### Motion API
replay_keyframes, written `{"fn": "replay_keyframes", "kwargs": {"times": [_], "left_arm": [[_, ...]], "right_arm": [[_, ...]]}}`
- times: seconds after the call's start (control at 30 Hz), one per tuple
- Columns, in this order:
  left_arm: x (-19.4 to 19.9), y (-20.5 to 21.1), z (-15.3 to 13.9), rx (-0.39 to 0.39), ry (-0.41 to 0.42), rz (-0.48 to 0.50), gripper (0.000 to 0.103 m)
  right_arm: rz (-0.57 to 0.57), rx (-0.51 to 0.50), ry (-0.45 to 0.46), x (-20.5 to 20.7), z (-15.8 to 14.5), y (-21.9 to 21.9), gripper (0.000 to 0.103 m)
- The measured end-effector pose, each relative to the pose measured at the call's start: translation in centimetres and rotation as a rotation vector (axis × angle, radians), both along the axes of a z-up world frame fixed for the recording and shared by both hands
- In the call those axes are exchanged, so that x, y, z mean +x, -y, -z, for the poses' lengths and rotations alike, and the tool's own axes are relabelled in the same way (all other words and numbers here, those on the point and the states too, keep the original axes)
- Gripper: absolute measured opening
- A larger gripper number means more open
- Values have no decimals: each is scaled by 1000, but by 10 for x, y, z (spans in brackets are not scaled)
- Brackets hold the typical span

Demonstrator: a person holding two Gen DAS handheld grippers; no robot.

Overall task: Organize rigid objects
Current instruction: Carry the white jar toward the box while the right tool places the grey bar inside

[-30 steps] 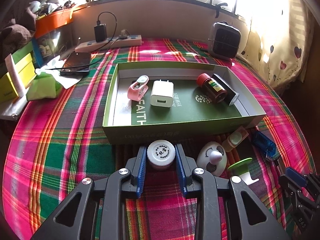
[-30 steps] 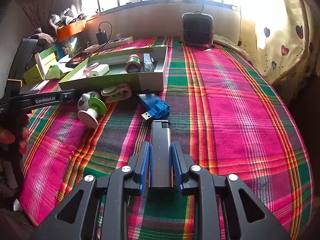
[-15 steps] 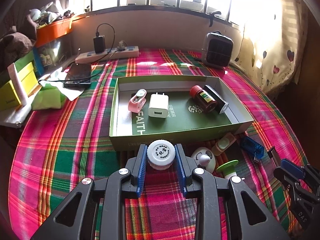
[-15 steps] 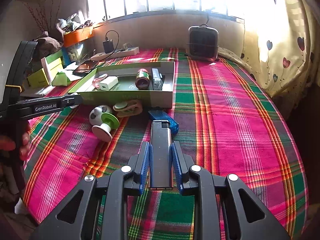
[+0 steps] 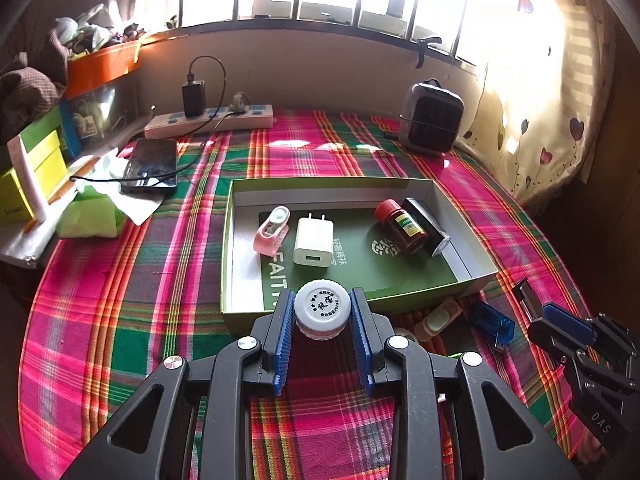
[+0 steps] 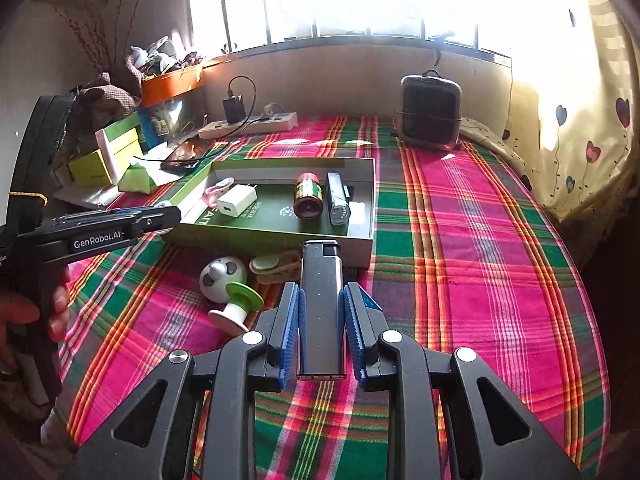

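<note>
In the left wrist view, the left gripper [image 5: 322,314] was closed on a white-capped bottle [image 5: 322,313], held between the blue pads [image 5: 282,344] above the near wall of the green tray [image 5: 476,280] directly ahead. Inside the tray, ahead of the fingers, lay a pink clip [image 5: 272,233], a white charger [image 5: 314,241], a red-capped bottle [image 5: 400,230] and a black case [image 5: 426,226]. The risk there was judged to be slip: the round cap offered the flat pads only narrow contact, and tilting during transfer could let the bottle rotate out. A low approach could also strike the tray wall and shift the tray. In the right wrist view, the right gripper [image 6: 322,332] was clamped on a dark lighter [image 6: 321,304], which projected well forward of the fingertips toward the tray's near wall [image 6: 280,245]. That overhang could catch the wall first and lever the lighter loose. Left of the fingers, on the plaid cloth [image 6: 460,280], lay a football-patterned ball [image 6: 222,280] and a green-and-white suction hook [image 6: 236,308]; a low sweep could scatter them. Both grippers converging on the tray risked collision.
</note>
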State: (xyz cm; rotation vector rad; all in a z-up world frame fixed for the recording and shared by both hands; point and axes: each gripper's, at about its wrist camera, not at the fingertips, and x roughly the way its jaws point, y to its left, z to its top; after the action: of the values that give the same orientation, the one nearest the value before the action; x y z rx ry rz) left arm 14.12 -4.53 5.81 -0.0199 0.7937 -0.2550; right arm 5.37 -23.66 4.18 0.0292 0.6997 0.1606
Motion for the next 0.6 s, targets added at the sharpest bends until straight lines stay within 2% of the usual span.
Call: {"fn": "replay_keyframes", "kwargs": {"times": [0.6], "left_arm": [[39, 1, 6, -10, -23, 3, 27]], "right_arm": [[-79, 26, -27, 74, -11, -14, 24]]}}
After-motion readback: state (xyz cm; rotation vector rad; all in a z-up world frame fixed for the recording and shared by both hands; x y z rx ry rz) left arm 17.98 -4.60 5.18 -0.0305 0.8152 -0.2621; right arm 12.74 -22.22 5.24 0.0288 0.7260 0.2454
